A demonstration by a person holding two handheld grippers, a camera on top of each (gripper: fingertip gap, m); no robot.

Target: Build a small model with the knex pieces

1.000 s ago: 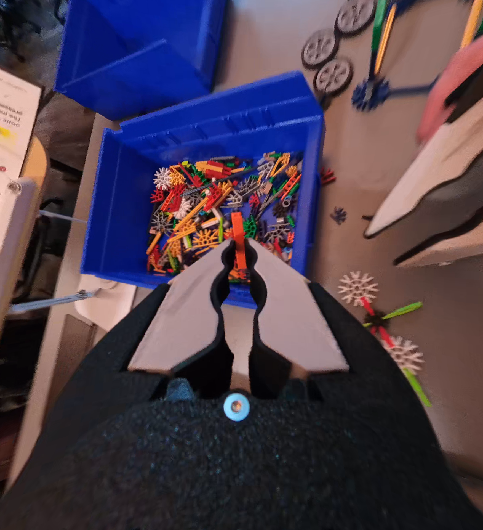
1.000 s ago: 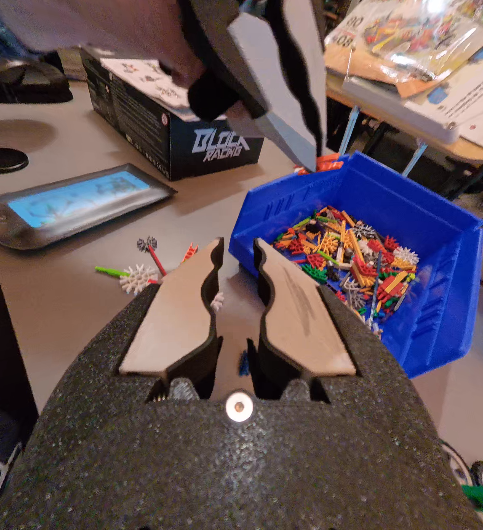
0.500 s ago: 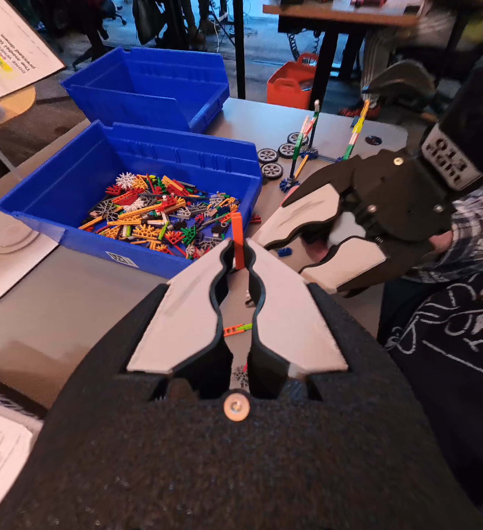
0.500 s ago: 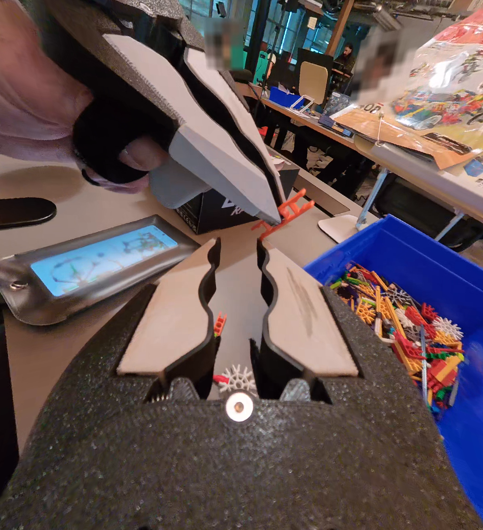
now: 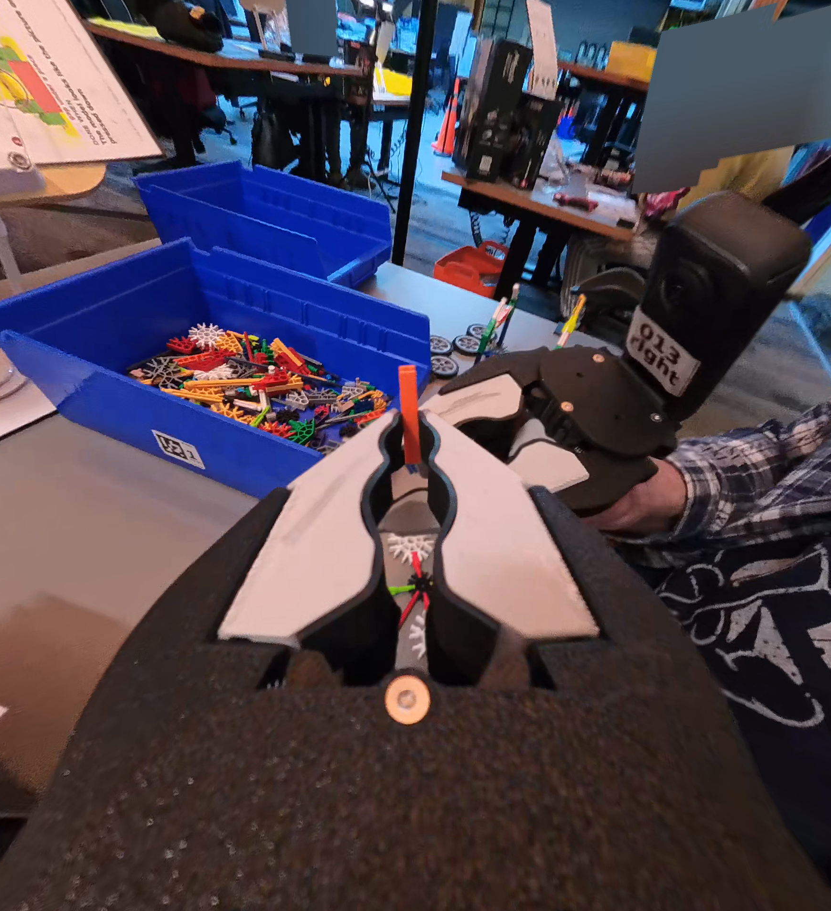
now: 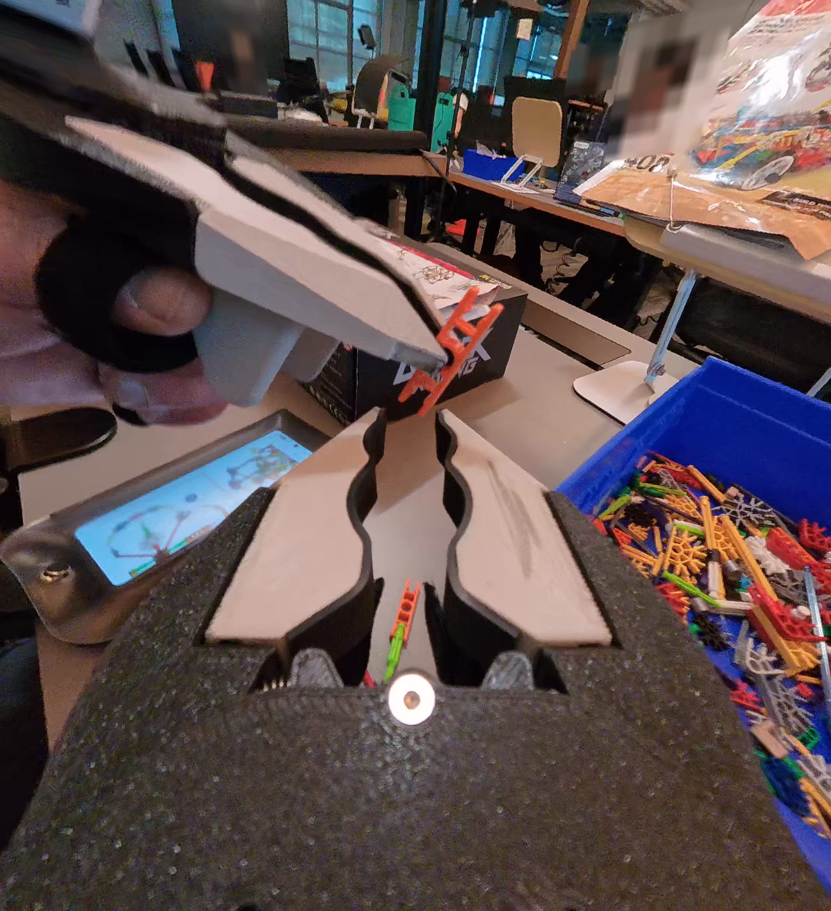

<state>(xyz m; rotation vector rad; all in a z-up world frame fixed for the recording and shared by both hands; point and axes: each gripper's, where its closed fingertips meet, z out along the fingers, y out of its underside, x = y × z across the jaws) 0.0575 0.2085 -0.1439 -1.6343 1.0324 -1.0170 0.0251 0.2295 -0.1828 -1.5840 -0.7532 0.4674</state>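
My left gripper (image 5: 409, 428) is shut on an orange construction-toy connector piece (image 5: 409, 414) that sticks up past its tips, above the grey table. In the right wrist view that gripper comes in from the upper left, and the orange piece (image 6: 452, 352) hangs just above my right gripper's tips. My right gripper (image 6: 409, 426) is open and empty; it also shows in the left wrist view (image 5: 507, 424), just right of the orange piece. A small assembly of white snowflake connectors with red and green rods (image 5: 413, 572) lies on the table under my left gripper.
A blue bin (image 5: 107, 394) full of mixed coloured toy pieces (image 5: 255, 379) stands left of my left gripper; it shows at the right in the right wrist view (image 6: 758, 443). A second blue bin (image 5: 265, 217), small black wheels (image 5: 452, 345), a tablet (image 6: 166, 512), a black box (image 6: 433, 360) and an orange-green rod (image 6: 401, 626) are nearby. There is about 5 cm between the tips of the two grippers. My right gripper's tips are some 15 cm from the orange-green rod (image 6: 401, 626).
My left gripper lifted the orange piece away from over the bin and tilted up towards my right gripper. The two grippers have come close together; my right gripper stays open.
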